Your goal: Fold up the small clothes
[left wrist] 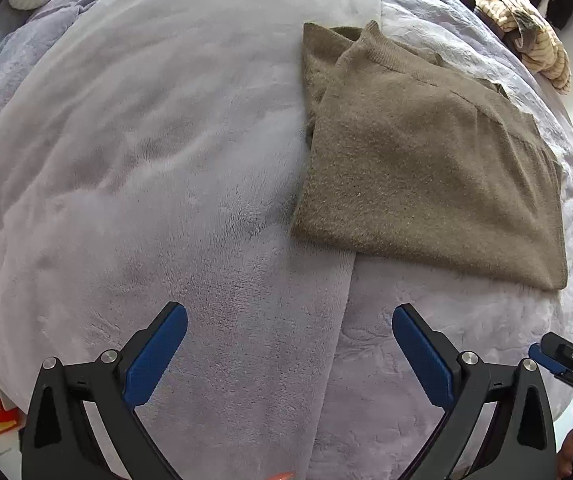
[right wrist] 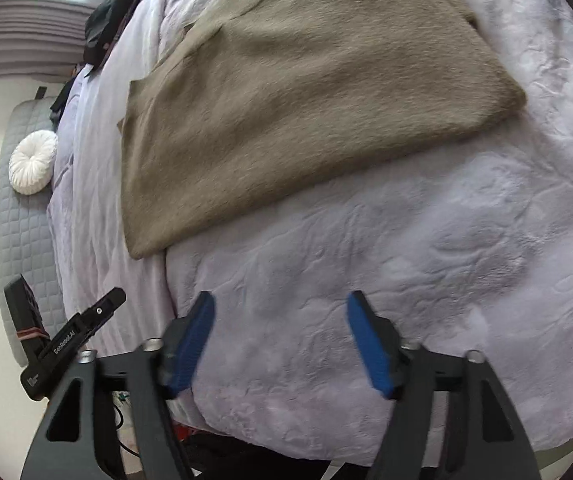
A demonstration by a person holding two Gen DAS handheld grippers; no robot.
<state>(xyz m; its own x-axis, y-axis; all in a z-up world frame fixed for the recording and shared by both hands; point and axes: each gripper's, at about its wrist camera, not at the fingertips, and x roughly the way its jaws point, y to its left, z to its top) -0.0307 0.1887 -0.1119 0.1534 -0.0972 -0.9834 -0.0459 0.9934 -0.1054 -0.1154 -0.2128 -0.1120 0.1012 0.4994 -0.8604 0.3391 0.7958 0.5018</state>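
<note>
Folded brown sweater (left wrist: 426, 160) flat on lilac bed blanket (left wrist: 146, 160), left tool (left wrist: 289, 354) and right tool (right wrist: 280, 338) both near the sweater's edge, jaws apart, empty

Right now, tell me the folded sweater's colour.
Plain olive-brown sweater, clearest in the left wrist view.

The folded sweater (left wrist: 426, 168) is a plain olive-brown knit, lying on a pale lilac fleece blanket (left wrist: 146, 160) with a faint embossed pattern on one part. Both grippers carry blue pads (left wrist: 156, 354) on black frames, and a round white cushion (right wrist: 32, 161) rests on grey quilted fabric (right wrist: 18, 240).
</note>
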